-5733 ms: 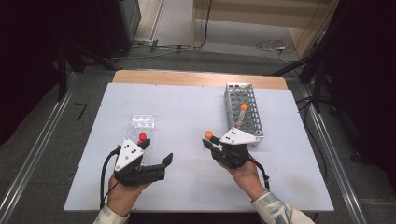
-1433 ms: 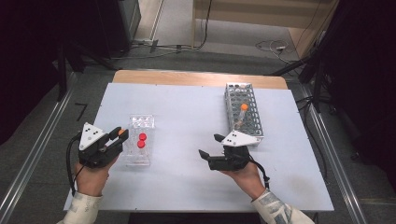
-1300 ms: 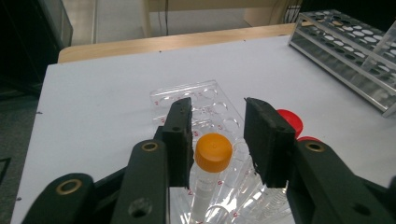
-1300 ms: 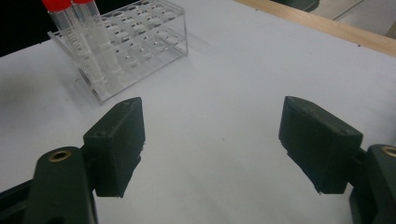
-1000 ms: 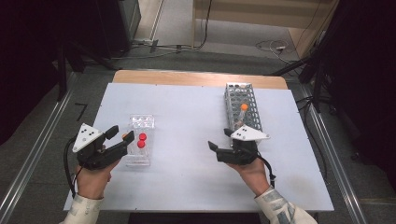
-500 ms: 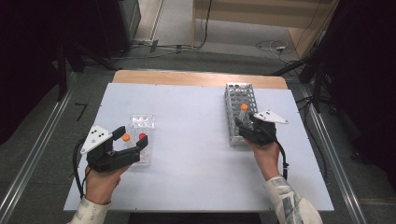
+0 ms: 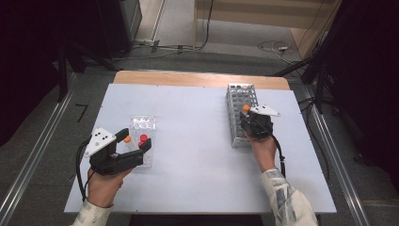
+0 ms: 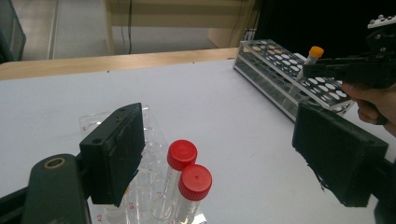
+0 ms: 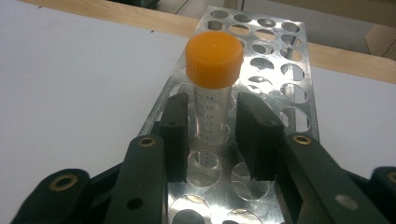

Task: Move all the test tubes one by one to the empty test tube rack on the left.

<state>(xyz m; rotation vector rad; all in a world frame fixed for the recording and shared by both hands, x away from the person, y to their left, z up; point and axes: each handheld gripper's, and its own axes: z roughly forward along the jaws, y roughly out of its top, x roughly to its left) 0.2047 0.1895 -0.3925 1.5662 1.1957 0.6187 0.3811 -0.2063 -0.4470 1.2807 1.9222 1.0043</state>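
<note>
Rightward on the white table (image 7: 197,141) stands a perforated metal rack (image 7: 238,101), long axis running away from the person. One clear tube with an orange cap (image 9: 214,52) sits upright in a hole near the rack's near end; the other holes in view hold nothing. The right gripper (image 9: 212,123) hangs over that end with its jaws on either side of the tube, a narrow gap showing on each side, so the jaws are parted and not clamped.

At the left, a small clear plastic rack (image 8: 152,140) holds two red-capped tubes (image 8: 189,172), standing side by side and slightly tilted. The left gripper (image 8: 219,149) hovers at this rack with its jaws wide apart and nothing between them. An orange spot (image 7: 127,139) shows by this gripper in the high view; what it is cannot be told.

Compared with half a second earlier, the right gripper has stayed at the metal rack's near end and the left gripper has barely shifted beside the plastic rack.
</note>
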